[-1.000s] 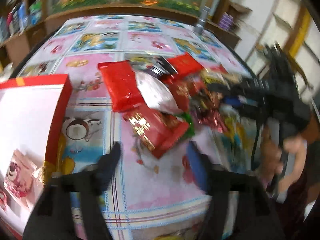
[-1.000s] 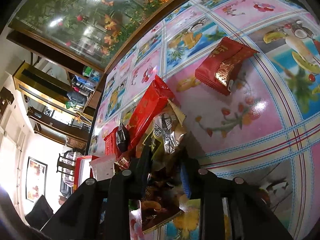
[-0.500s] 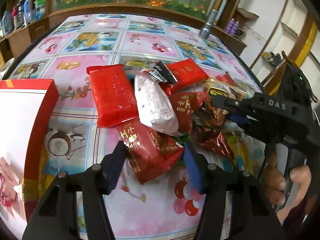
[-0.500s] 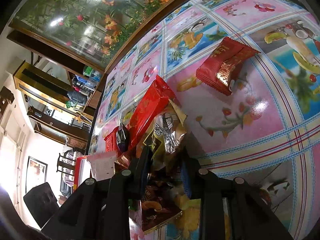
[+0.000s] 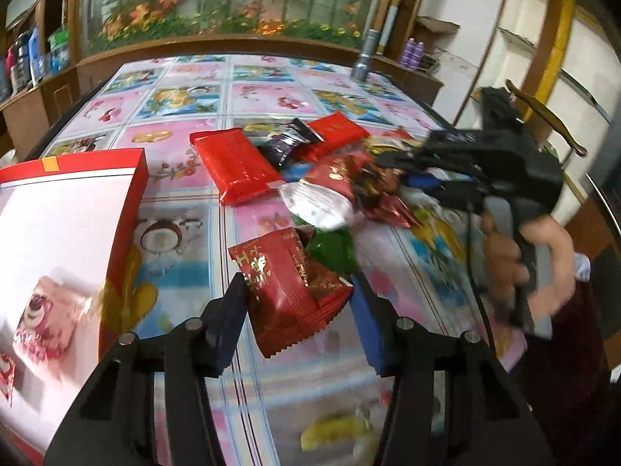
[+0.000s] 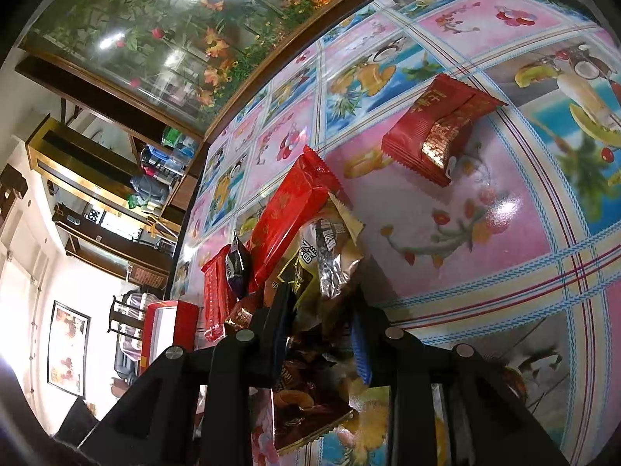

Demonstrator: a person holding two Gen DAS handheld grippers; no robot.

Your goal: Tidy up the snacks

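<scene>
**Left claw closing around a dark red packet, right claw clamped in the snack heap**

From the left wrist: the left gripper [image 5: 299, 303] has a dark red snack packet with gold lettering [image 5: 289, 283] between its jaws, which are closing; the left pad touches the wrapper, the right pad's contact I cannot make out. The packet sits just clear of the snack pile [image 5: 333, 178] on the flowery tablecloth [image 5: 174, 217]. A flat bright red packet [image 5: 236, 165] lies at the pile's left edge. The red-walled box [image 5: 134, 209] stands on the left, a pink bear-print packet [image 5: 40, 318] inside. On the right, a hand [image 5: 520, 260] holds the right gripper [image 5: 407, 178], its tips buried in the pile.

From the right wrist: the right gripper's [image 6: 320, 334] jaws are narrow, pinched on crumpled wrappers [image 6: 333, 268]. One maroon packet [image 6: 438, 128] lies alone, well apart on the cloth.
</scene>
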